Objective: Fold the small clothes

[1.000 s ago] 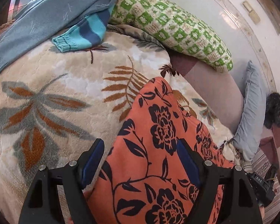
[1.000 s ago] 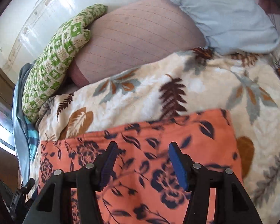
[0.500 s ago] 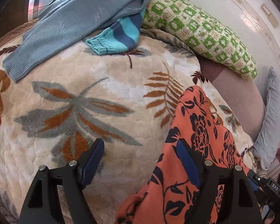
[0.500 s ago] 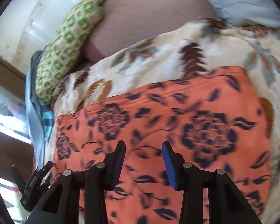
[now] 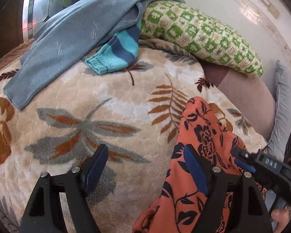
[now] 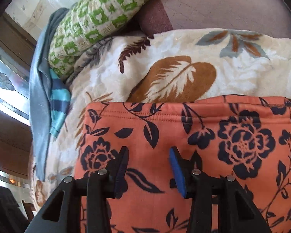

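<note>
1. Garment: orange fleece piece with a black flower-and-vine print [image 6: 203, 136], lying on a cream plush blanket with brown and grey leaf motifs [image 5: 110, 104]; stitched hem edge runs straight across in the right wrist view.
2. Left hand-held gripper [image 5: 145, 167]: blue-padded jaws spread wide, nothing between them; right finger over the garment's edge, left finger over bare blanket.
3. Right hand-held gripper [image 6: 147, 168]: jaws parted, holding nothing, poised above the orange fabric; contact cannot be told.
4. Grey-blue knit sweater [image 5: 67, 38]: draped at the blanket's far edge, well apart from the garment.
5. Turquoise and navy striped knit sleeve [image 5: 116, 56]: emerging from under the sweater.
6. Green-and-cream checked quilted cushion [image 5: 201, 36]: beside the sweater.
</note>
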Available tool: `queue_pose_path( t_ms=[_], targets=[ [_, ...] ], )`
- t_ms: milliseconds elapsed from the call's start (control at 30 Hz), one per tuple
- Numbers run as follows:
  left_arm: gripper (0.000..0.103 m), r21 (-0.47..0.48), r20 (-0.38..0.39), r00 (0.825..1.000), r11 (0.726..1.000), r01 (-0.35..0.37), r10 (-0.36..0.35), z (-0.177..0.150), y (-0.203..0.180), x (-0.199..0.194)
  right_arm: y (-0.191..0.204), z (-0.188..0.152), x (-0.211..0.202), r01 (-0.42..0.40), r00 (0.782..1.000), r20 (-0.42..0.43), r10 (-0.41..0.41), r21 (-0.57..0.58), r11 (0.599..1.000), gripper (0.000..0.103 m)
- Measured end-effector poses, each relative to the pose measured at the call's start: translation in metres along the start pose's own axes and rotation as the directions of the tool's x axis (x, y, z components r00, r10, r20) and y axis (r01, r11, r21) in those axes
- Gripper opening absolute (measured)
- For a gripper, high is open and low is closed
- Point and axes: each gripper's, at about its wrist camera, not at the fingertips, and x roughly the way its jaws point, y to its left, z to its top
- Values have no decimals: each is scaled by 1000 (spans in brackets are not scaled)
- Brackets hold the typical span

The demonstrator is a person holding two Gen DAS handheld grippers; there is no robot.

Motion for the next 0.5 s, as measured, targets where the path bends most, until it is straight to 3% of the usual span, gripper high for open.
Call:
queue_pose_path(
  t_ms=[133, 233, 300, 400, 433, 467, 500],
  targets=[
    [80, 91, -23, 993, 989, 115, -113, -14, -27, -5, -52, -43, -71, 55, 995, 87, -57, 23, 998, 48],
    [80, 164, -63, 990, 977, 136, -127, -29, -52, 0, -116, -74, -123, 97, 986, 126, -113, 124, 988, 48],
    [80, 204, -84, 992, 973, 111, -95, -38, -62, 7, -158, -94, -144, 118, 984, 106, -142, 210, 971, 48],
    [80, 267, -117, 992, 964, -12, 45, -49, -66, 22, -207, -123, -156, 117, 989, 53, -139, 300, 947, 46],
    [80, 285, -132, 987, 957, -46, 87, -52, -64, 27, -219, -131, -155, 113, 991, 34, -130, 318, 941, 43],
    [80, 289, -149, 983, 956, -57, 104, -55, -60, 31, -226, -136, -157, 105, 991, 37, -125, 341, 934, 34],
    [80, 273, -156, 983, 960, -55, 100, -55, -57, 30, -228, -140, -161, 90, 992, 53, -116, 353, 931, 32]
  ],
)
